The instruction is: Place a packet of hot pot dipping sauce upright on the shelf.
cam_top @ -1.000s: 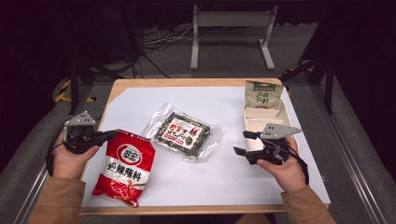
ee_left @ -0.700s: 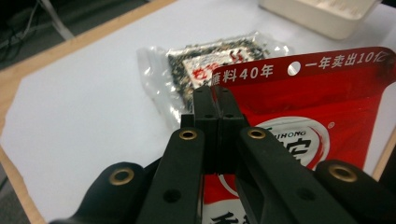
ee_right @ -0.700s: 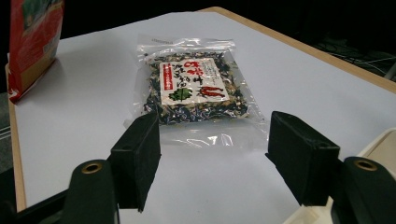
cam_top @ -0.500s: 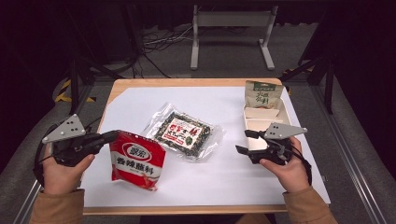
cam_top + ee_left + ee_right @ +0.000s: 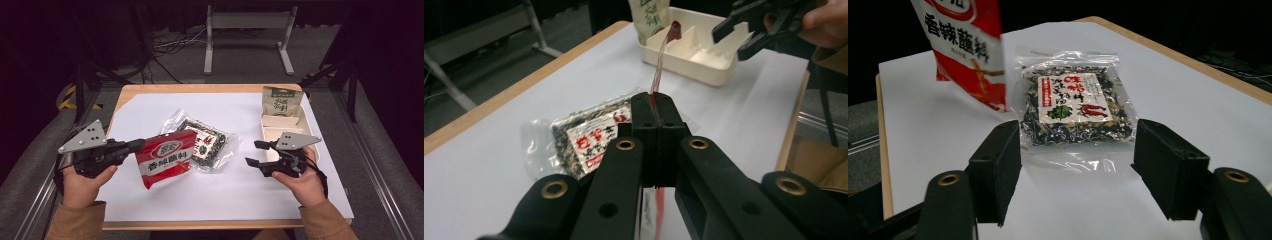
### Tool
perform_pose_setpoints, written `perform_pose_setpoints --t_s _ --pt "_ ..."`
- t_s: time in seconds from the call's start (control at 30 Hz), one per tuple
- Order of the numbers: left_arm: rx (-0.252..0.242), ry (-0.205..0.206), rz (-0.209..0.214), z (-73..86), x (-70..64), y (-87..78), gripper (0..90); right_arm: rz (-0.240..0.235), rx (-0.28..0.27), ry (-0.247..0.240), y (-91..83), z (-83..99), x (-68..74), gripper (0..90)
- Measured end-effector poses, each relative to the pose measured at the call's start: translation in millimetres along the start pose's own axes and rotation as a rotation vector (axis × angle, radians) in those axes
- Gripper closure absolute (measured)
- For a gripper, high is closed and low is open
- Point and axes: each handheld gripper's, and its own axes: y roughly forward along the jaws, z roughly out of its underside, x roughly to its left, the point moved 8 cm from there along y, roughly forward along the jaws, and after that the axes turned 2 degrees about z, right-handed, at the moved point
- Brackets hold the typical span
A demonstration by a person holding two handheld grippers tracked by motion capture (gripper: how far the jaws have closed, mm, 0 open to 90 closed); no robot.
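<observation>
High view shows my left gripper point(image 5: 136, 146) clamped tight on the edge of the red sauce packet point(image 5: 166, 159), holding it lifted and tilted above the table point(image 5: 220, 200). Just beyond its jaws lies the clear seaweed packet point(image 5: 204, 144). My right gripper point(image 5: 256, 153) hovers wide open, holding nothing, facing the seaweed packet, with the white tray point(image 5: 280, 122) behind it.

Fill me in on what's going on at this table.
A person works with two handheld grippers. The left gripper is clamped on the edge of a red packet, holding it up off the white table. The right gripper is open and idle near a cream tray. A clear packet lies flat between them.
</observation>
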Motion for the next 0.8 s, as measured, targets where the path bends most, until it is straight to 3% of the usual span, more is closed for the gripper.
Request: perform_pose_setpoints --t_s 0.3,0.5,0.7,0.8 --pt "-0.085 0.044 0.094 -24.9 -26.1 5.5 90.0 -0.070 -0.042 -0.026 9.2 -8.6 18.9 42.8" --pt "-0.086 0.083 0.124 -32.0 -39.8 17.5 90.0 -0.093 -0.064 -0.056 17.9 -14.7 28.7 44.2" --pt "-0.100 0.107 0.158 -38.2 -51.2 28.4 90.0 -0.174 -0.060 -0.046 31.9 -17.1 43.5 45.4" --pt "-0.118 0.111 0.180 -42.2 -56.5 33.9 90.0 -0.238 -0.062 -0.032 39.3 -14.9 51.9 45.7"
